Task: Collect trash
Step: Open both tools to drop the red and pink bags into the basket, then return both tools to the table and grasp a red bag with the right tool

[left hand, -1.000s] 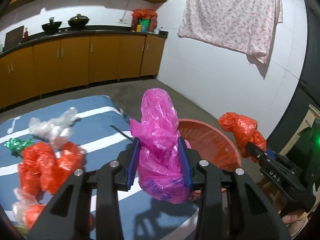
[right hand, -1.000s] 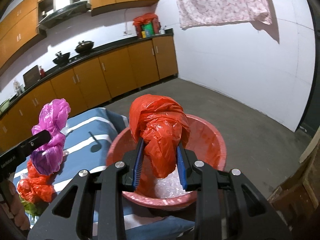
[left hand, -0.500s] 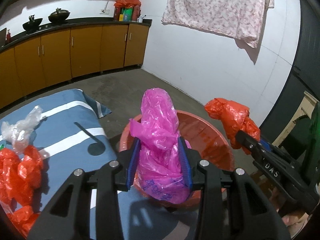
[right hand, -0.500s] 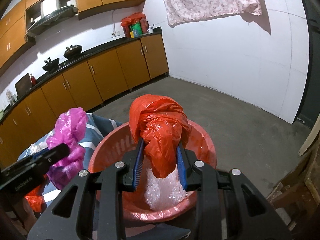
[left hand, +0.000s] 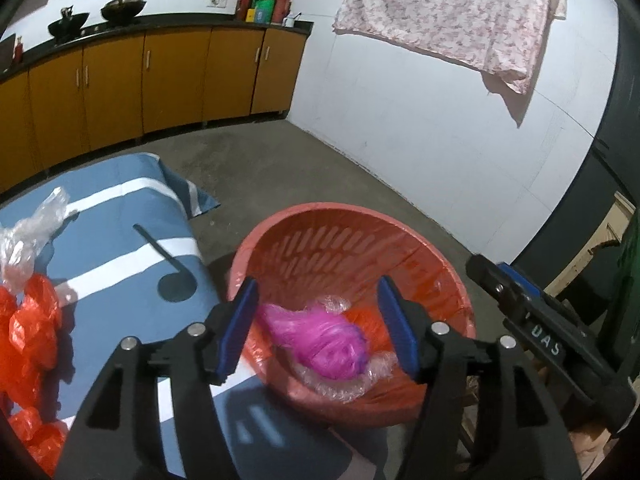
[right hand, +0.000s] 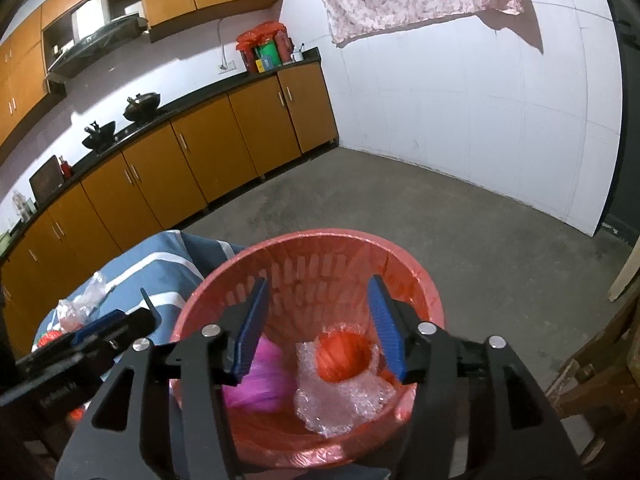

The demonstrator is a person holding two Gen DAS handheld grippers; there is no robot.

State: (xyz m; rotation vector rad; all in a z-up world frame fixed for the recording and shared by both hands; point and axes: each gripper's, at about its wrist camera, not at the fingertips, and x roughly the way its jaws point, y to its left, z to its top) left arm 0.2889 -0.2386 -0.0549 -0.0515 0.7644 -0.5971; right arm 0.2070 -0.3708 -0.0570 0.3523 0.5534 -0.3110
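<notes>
A red plastic basket [left hand: 352, 228] stands on the floor beside the table; it also shows in the right wrist view [right hand: 316, 240]. Inside lie a pink plastic bag [left hand: 320, 338], a red plastic bag [right hand: 342, 356] and clear bubble wrap [right hand: 340, 404]. My left gripper [left hand: 320, 330] is open and empty above the basket. My right gripper [right hand: 318, 328] is open and empty above it too. More red bags [left hand: 28, 332] and a clear bag [left hand: 32, 236] lie on the blue striped tablecloth [left hand: 120, 280].
Orange kitchen cabinets [left hand: 120, 80] line the far wall. A floral cloth [left hand: 452, 16] hangs on the white wall. Bare concrete floor [right hand: 440, 220] lies beyond the basket. Wooden furniture [right hand: 600, 360] stands at the right.
Both grippers have opened. The pink bag has dropped from the left gripper and the red bag from the right gripper into the basket. Both views have moved over the basket.
</notes>
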